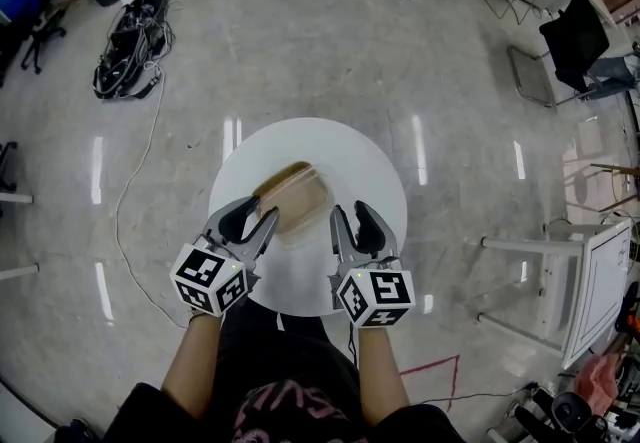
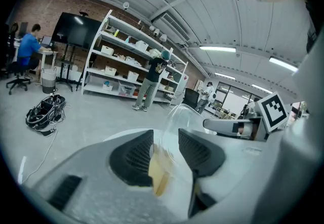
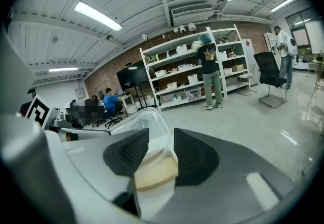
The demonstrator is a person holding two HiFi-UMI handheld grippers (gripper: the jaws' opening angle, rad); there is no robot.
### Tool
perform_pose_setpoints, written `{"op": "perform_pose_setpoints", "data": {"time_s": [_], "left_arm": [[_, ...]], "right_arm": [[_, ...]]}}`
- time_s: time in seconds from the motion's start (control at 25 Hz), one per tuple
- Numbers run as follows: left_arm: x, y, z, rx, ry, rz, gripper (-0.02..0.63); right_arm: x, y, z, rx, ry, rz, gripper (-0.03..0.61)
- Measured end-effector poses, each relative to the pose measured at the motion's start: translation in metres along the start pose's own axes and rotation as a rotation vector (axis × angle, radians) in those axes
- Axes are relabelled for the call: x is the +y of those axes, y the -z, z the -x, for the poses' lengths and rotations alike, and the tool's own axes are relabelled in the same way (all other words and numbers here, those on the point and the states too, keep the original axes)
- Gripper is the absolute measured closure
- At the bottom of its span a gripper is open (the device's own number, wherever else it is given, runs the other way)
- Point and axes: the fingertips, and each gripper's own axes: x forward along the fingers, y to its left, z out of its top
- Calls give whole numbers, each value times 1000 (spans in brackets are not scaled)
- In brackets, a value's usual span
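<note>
— We've got the left gripper [image 1: 257, 218] and the right gripper [image 1: 351, 222], fingers closed on the clear container's [image 1: 296, 201] near rim, mid-counter [image 1: 352, 159].
— The grasp stage, we reckon; next needs both sides moving level.

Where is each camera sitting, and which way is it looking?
Head view: on the person's head, facing steeply down at the white table; both arms, the left claw and the right claw show.
Left gripper view: on the left claw, facing along its jaws, shut on the clear box, toward the shelves; the right claw shows at the right edge.
Right gripper view: on the right claw, facing along its jaws, shut on that box.
Both gripper views share the box and shelves.
</note>
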Motion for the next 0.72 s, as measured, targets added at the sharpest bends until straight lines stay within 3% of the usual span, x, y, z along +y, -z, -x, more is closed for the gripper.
{"op": "perform_pose_setpoints", "data": {"time_s": [0.72], "left_arm": [[-15,-36,49,-74,-9,-36,465]], "right_arm": [[42,-37,29,-79,-47,43,417]]}}
